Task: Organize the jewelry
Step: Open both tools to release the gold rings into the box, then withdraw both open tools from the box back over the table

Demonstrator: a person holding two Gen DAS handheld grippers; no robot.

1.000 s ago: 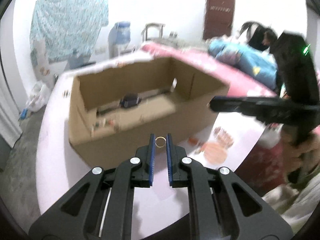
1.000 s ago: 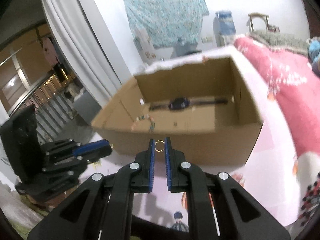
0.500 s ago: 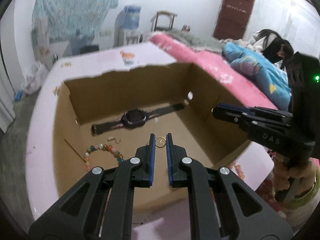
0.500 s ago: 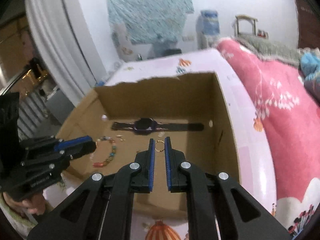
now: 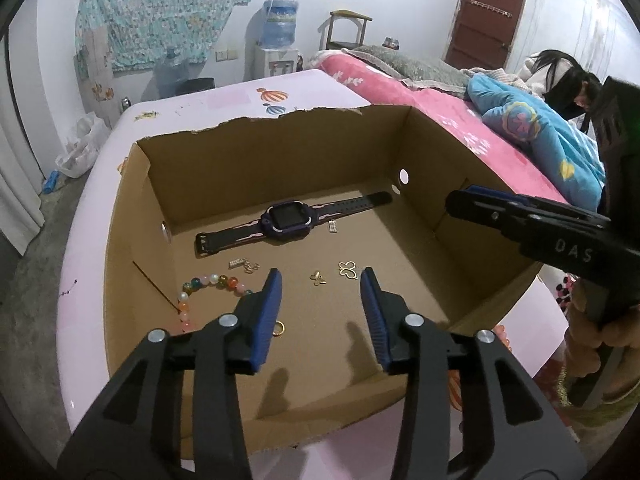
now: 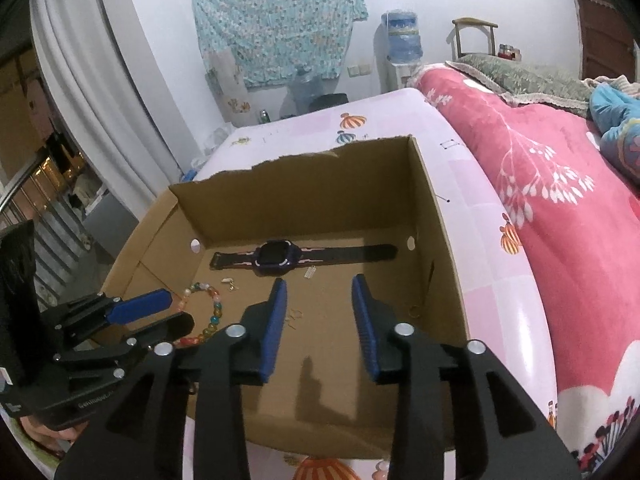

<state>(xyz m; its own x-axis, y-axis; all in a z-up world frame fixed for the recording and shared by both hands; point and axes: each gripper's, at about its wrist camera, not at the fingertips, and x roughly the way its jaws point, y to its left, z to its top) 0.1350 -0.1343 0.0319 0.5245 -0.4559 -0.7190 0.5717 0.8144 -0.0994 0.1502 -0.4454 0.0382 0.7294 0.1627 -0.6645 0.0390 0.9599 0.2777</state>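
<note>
An open cardboard box [image 5: 280, 152] [image 6: 304, 200] holds a dark purple watch [image 5: 286, 222] [image 6: 276, 258], a coloured bead bracelet [image 5: 208, 286] [image 6: 212, 312] and small gold butterfly charms [image 5: 347, 270]. Above the box floor hangs my left gripper [image 5: 320, 276] [image 6: 172, 312], jaws opening, with nothing between them. A gold ring [image 5: 279, 328] lies on the floor beside its left finger. My right gripper [image 6: 319, 282] [image 5: 456, 202] is over the box's right half, its jaws also opening and empty. A second thin ring [image 6: 415, 312] lies by the right wall.
The box stands on a pale pink table [image 5: 240, 98] [image 6: 496, 280]. A bed with a pink blanket [image 6: 560, 184] runs along the right, and a person [image 5: 560, 80] lies on it. A water dispenser [image 5: 278, 40] and a chair stand by the far wall.
Both grippers moved in over the box, each shut on a gold ring. Since then both have opened, and the rings now lie on the box floor.
</note>
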